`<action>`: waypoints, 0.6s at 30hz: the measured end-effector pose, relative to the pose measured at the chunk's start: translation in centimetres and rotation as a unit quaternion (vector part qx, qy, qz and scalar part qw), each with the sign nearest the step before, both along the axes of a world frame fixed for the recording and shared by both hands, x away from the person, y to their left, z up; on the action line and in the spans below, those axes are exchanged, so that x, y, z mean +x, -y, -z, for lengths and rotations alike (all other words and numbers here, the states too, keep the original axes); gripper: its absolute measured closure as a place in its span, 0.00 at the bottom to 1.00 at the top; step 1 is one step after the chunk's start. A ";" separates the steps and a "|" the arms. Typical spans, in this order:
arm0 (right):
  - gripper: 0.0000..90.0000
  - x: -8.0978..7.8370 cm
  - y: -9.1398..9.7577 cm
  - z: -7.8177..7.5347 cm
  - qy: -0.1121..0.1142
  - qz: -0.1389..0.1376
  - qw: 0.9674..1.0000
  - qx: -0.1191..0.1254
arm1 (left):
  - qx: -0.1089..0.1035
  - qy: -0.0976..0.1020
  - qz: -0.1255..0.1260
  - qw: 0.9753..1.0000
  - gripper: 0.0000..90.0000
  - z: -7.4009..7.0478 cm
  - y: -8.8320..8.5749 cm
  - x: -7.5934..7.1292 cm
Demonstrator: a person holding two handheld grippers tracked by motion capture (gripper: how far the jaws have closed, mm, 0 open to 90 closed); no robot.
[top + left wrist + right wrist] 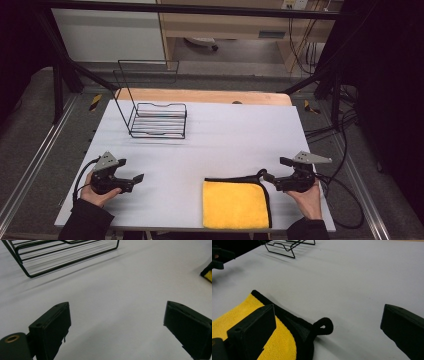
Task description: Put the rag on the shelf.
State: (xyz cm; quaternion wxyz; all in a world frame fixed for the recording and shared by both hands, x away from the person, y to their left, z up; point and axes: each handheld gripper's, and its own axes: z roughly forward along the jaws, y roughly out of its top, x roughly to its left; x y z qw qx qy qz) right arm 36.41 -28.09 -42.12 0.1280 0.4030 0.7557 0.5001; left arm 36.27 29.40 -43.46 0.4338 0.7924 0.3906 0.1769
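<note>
In the left gripper view we get just a sliver of the yellow cloth at the right edge, and the wire rack is cut off at the top; in the right gripper view the near part of the cloth runs out of the bottom edge behind one jaw. From the high view we see the cloth lying flat at the near edge of the white table, right of centre, its black hanging loop at the far right corner, just beside the right gripper. We hold that gripper with its jaws apart and nothing between them but the loop corner below. Our left gripper, well apart from the cloth, is spread wide over bare table. The rack stands far left, with nothing between it and us.
</note>
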 end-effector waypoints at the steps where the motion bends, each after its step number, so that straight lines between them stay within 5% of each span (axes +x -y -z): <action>1: 0.01 0.0 0.0 0.0 0.000 0.000 1.000 -0.001 | 0.001 0.001 -0.001 1.000 0.08 0.0 0.0 0.0; 18: 0.02 -0.2 -2.3 -0.5 0.000 -0.027 1.000 -0.015 | 0.001 0.008 0.002 1.000 0.08 -0.1 0.1 -0.1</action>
